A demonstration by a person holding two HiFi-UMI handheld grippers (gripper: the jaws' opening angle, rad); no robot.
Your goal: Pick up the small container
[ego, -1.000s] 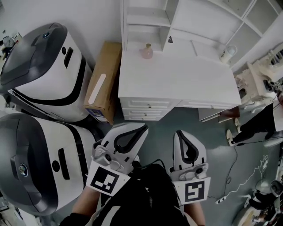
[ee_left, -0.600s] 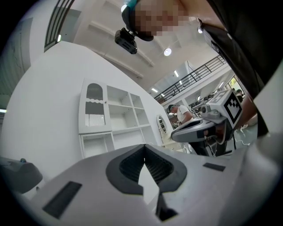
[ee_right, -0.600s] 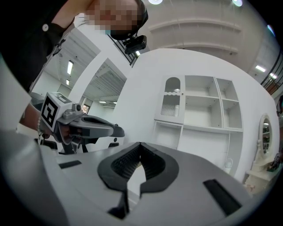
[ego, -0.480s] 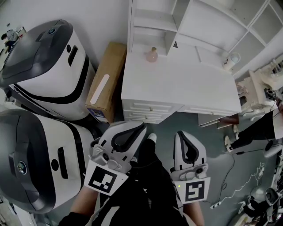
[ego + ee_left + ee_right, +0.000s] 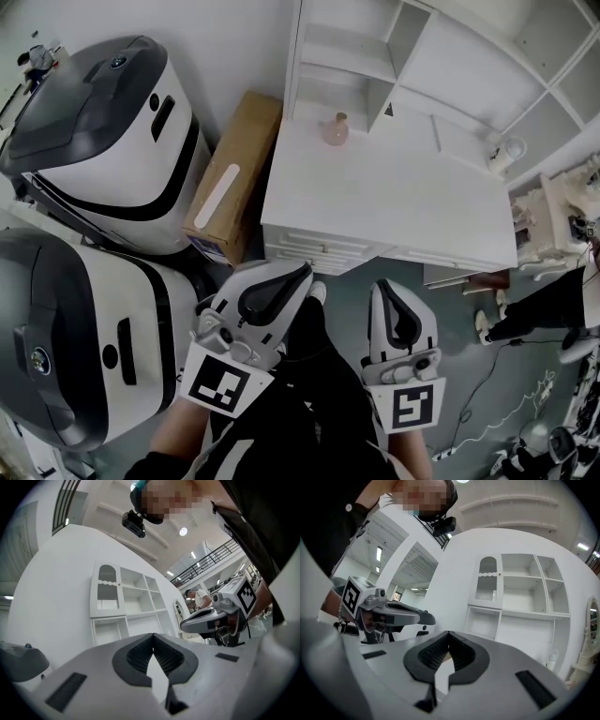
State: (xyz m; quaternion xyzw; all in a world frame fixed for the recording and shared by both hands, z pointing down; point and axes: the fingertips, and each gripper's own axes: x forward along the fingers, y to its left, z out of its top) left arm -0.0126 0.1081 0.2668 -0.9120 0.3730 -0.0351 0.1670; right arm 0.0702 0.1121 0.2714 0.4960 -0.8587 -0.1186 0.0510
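Now both grippers hang low, side by side, above the grey floor (image 5: 459, 309) in front of a white desk. The left gripper (image 5: 298, 274) has its jaws shut tight, and nothing is between them. The right gripper (image 5: 383, 285) also has its jaws pressed together, with nothing inside. Both point toward the white tabletop (image 5: 394, 197).

The small container (image 5: 336, 130) is pink and round with a little neck. It stands upright at the back of the tabletop, near the left end, just in front of the white shelves (image 5: 347, 58). It is well apart from both grippers.

A long brown box (image 5: 230, 192) sits just beside the left end of the desk. Left of the box is a big white and grey machine (image 5: 103, 141). A second machine (image 5: 80, 337) like it is close beside the left gripper.
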